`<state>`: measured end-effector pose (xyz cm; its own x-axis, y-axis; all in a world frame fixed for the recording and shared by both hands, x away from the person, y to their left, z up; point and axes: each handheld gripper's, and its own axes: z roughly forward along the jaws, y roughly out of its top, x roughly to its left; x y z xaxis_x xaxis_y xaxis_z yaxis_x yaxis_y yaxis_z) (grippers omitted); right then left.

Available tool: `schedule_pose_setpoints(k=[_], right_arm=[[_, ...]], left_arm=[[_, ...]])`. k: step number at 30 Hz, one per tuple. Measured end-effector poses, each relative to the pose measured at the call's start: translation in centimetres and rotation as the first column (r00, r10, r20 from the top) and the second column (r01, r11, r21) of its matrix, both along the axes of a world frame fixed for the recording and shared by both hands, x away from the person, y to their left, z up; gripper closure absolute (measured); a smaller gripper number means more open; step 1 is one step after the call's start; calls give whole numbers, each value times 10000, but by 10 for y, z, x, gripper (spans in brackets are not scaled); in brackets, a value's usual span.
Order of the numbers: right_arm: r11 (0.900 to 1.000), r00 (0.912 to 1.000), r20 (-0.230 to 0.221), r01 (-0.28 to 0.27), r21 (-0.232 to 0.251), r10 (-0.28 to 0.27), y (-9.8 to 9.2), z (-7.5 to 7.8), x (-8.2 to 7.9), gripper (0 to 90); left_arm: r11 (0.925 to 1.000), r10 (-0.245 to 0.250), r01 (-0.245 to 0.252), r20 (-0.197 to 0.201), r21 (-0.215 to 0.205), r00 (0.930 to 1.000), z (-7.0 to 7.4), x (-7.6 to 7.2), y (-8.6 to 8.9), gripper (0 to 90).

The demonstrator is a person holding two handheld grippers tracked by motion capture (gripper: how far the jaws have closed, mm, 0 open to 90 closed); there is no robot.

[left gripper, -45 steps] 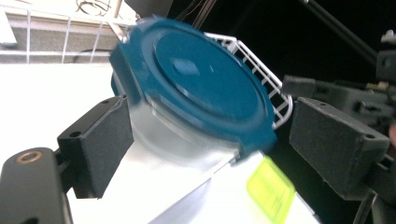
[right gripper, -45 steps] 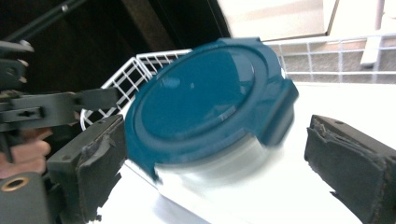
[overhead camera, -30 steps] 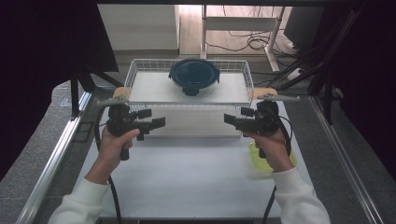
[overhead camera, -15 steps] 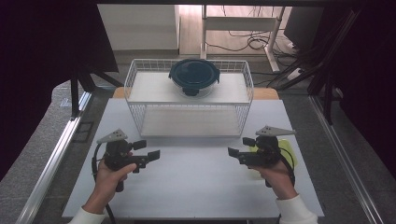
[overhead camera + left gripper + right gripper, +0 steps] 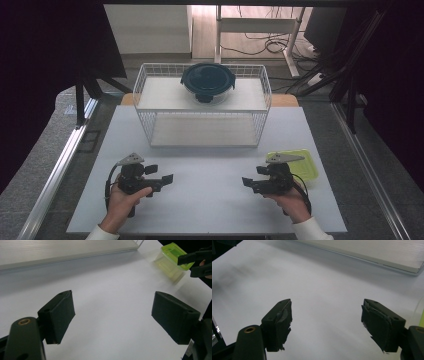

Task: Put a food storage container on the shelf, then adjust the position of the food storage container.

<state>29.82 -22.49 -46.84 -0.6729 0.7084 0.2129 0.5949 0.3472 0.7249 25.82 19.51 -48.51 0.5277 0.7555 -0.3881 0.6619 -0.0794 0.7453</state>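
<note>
Two grippers sit low over the near half of the white table (image 5: 210, 205), one in each of the person's hands, their jaws turned inward toward each other across bare tabletop. The left gripper (image 5: 159, 173) has its jaws spread wide with nothing between the pads. The right gripper (image 5: 255, 175) is also wide and empty, though its jaws have just been closing a little, on nothing.

Just beside the right gripper, on its outer side and slightly farther back, lies the yellow-green lidded box (image 5: 304, 163) — the nearest thing to either hand, and the one I judge the work is about to turn on. Its long axis seems to run roughly across the table, though the gripper's body hides its near left corner. The right hand is far nearer to it, but the right jaws point away from it, toward the table's middle; I would expect that wrist to swing outward before the pads can straddle the box. The left gripper faces the box across the table, well apart from it, and the right gripper's jaws stand partly in front of it in the left gripper view.

Farther back, the white wire rack (image 5: 200, 129) stands across the middle of the table, its lower shelf bare. On its upper shelf rests a round container with a dark blue lid (image 5: 207, 81) — well apart from both grippers.
</note>
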Motion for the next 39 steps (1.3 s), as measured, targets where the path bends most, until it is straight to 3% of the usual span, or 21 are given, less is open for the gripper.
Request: schedule_pose_setpoints(k=[8, 14, 18, 20, 21, 22, 24, 26, 29, 30, 31, 32, 33, 35, 36, 37, 38, 39], right_arm=[[10000, 9999, 115, 31, 70, -32, -3, 10, -2, 259], [9994, 9993, 219, 306, -156, -303, -10, 19, 3, 340], [9993, 9993, 225, 317, -192, -313, -24, 24, 8, 370], [9962, 9968, 209, 778, -387, -770, -43, 30, 15, 410], [9962, 9968, 209, 778, -387, -770, -43, 30, 15, 410], [9905, 9923, 229, 1229, -625, -1217, -58, 36, 20, 462], [9873, 9899, 178, 1419, -721, -1409, -66, 39, 23, 492], [9755, 9809, 86, 1940, -1038, -1942, -86, 46, 33, 585], [9703, 9770, -51, 2112, -1182, -2133, -97, 48, 41, 617], [9606, 9695, -178, 2396, -1410, -2445, -106, 50, 48, 642], [9606, 9695, -178, 2396, -1410, -2445, -106, 50, 48, 642], [9554, 9652, -257, 2535, -1515, -2601, -111, 50, 52, 654], [9446, 9553, -454, 2808, -1698, -2922, -120, 50, 58, 675], [9398, 9520, -518, 2878, -1840, -3017, -124, 50, 61, 688], [9292, 9414, -688, 3113, -1989, -3301, -133, 49, 66, 723], [9292, 9414, -688, 3113, -1989, -3301, -133, 49, 66, 723], [9190, 9303, -886, 3314, -2136, -3560, -142, 47, 70, 772], [9131, 9254, -962, 3380, -2282, -3666, -146, 45, 72, 793]], left_arm=[[9981, 165, -177, 196, 598, 9997, 4, -4, -1, 172], [9927, 502, -498, -5, 1097, 9987, 0, -4, -2, 189], [9908, 433, -415, -113, 1288, 9990, 1, -5, -5, 182], [9892, 465, -441, -142, 1395, 9988, 0, -6, -6, 182], [9892, 465, -441, -142, 1395, 9988, 0, -6, -6, 182], [9886, 477, -441, -212, 1442, 9986, -2, -5, -5, 182], [9880, 517, -476, -238, 1472, 9984, -2, -5, -4, 181], [9810, 711, -654, -249, 1828, 9972, -2, -4, -2, 176], [9801, 738, -676, -263, 1867, 9969, -1, -4, -1, 176], [9800, 684, -608, -338, 1896, 9971, -2, -4, -1, 176], [9800, 684, -608, -338, 1896, 9971, -2, -4, -1, 175], [9800, 681, -594, -395, 1900, 9969, -3, -4, -1, 175], [9803, 708, -594, -543, 1882, 9960, -5, -5, -2, 176], [9806, 719, -589, -638, 1870, 9954, -6, -5, -2, 176], [9811, 715, -576, -690, 1849, 9951, -6, -5, -3, 176], [9809, 716, -573, -711, 1861, 9949, -6, -5, -4, 176], [9801, 712, -571, -679, 1901, 9952, -6, -6, -5, 176], [9787, 702, -564, -635, 1974, 9955, -5, -6, -7, 176]])
